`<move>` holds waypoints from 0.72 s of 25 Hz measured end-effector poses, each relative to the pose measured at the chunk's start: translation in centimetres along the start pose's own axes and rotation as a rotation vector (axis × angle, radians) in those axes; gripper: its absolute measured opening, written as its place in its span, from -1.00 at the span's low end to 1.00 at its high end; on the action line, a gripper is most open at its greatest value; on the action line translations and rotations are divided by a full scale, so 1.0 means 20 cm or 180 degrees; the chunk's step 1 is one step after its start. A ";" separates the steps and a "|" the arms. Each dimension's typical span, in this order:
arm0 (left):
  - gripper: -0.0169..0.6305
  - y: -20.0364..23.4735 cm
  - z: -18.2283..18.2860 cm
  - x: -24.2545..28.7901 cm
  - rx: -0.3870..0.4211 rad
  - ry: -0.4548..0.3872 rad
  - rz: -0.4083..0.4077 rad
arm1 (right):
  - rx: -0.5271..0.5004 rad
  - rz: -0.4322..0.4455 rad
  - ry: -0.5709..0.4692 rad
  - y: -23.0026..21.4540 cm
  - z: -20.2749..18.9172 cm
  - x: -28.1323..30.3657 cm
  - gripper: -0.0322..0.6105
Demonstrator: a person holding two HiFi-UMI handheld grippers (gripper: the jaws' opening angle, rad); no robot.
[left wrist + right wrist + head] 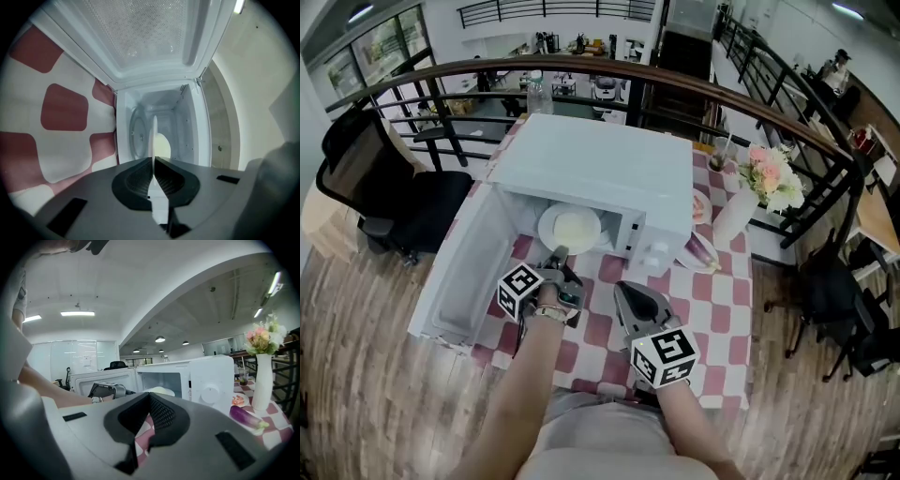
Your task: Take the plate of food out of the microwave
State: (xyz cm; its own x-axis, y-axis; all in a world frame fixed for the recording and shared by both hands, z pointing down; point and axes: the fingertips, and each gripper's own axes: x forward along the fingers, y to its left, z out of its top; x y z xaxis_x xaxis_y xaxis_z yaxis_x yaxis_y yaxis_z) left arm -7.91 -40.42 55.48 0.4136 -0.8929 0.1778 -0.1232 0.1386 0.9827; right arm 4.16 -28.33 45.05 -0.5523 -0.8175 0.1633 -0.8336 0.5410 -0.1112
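The left tool (560, 253) clamps the near rim of the round white plate of pale food (570, 228), which lies at its twelve o'clock. The right tool's (624, 288) jaws are together, empty.

Setting: open-plan office, upper gallery level.

Evidence:
- A curved dark railing (581, 67) bounds the gallery. Beyond it, a lower floor (516, 70) holds tables crowded with equipment.
- A black swivel office chair (394, 206) stands to the left and more dark chairs (825, 300) to the right, all on a wood-plank floor (356, 356).
- The right gripper view shows glass partition walls (79, 359) under strip and round ceiling lights (77, 313).
- A break corner is set up at the railing: a table with a red-and-white checked cloth (712, 309), a white microwave (600, 159) and a vase of flowers (741, 211).
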 end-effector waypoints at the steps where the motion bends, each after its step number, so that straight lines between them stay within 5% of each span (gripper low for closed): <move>1: -0.90 0.00 -0.01 -0.02 0.0001 0.0009 -0.0010 | -0.0006 -0.0005 -0.0010 0.01 0.00 -0.01 -0.83; 18: -0.90 -0.04 -0.08 -0.26 0.0077 0.0123 -0.0100 | -0.0005 -0.0093 -0.0078 0.13 0.03 -0.09 -0.83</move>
State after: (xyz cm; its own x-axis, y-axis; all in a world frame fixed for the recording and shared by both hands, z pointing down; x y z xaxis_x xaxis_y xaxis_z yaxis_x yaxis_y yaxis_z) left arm -8.55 -35.26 53.87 0.4521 -0.8794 0.1493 -0.1313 0.1000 0.9863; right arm 2.88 -25.59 43.88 -0.5274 -0.8376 0.1425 -0.8495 0.5171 -0.1052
